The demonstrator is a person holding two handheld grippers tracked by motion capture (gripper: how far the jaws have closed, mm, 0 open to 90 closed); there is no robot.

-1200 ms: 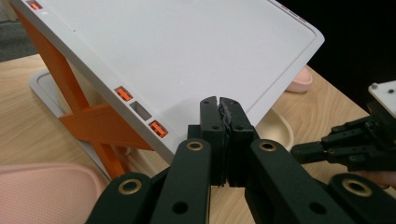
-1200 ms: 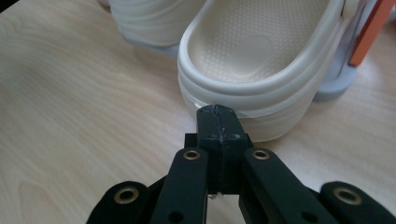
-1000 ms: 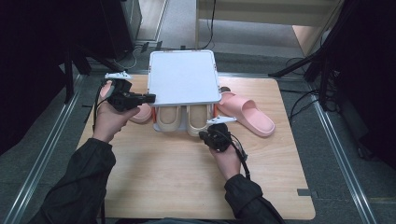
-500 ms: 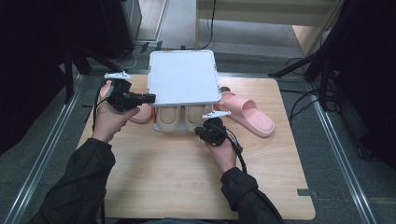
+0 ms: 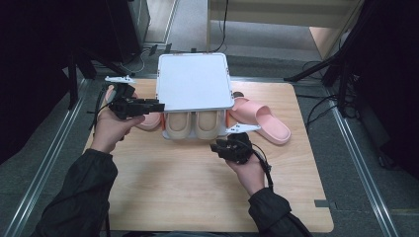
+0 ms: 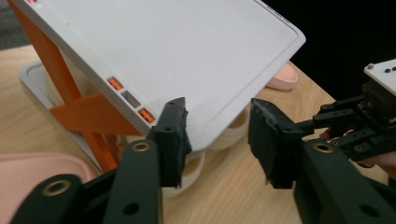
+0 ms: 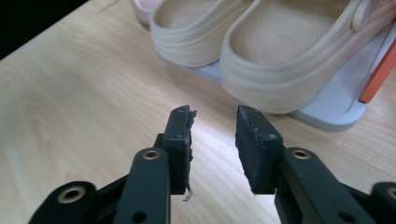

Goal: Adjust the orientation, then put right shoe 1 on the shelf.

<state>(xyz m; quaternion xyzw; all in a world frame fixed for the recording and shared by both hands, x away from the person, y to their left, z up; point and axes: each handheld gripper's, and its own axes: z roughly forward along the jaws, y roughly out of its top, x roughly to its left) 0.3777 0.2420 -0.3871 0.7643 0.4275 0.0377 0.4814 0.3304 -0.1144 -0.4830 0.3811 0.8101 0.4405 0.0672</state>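
Jaws of my left gripper (image 6: 217,140) and right gripper (image 7: 212,147) have just been opening, empty, so I back away gently from the shoe rack (image 5: 195,81) without nudging the clogs (image 7: 261,51).

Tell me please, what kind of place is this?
Probably a lab or workshop set up for recording, not a home. A bare wooden table stands on a grey floor between metal rails, with cables and dark equipment stands around it. A small shoe rack with beige clogs sits on it.
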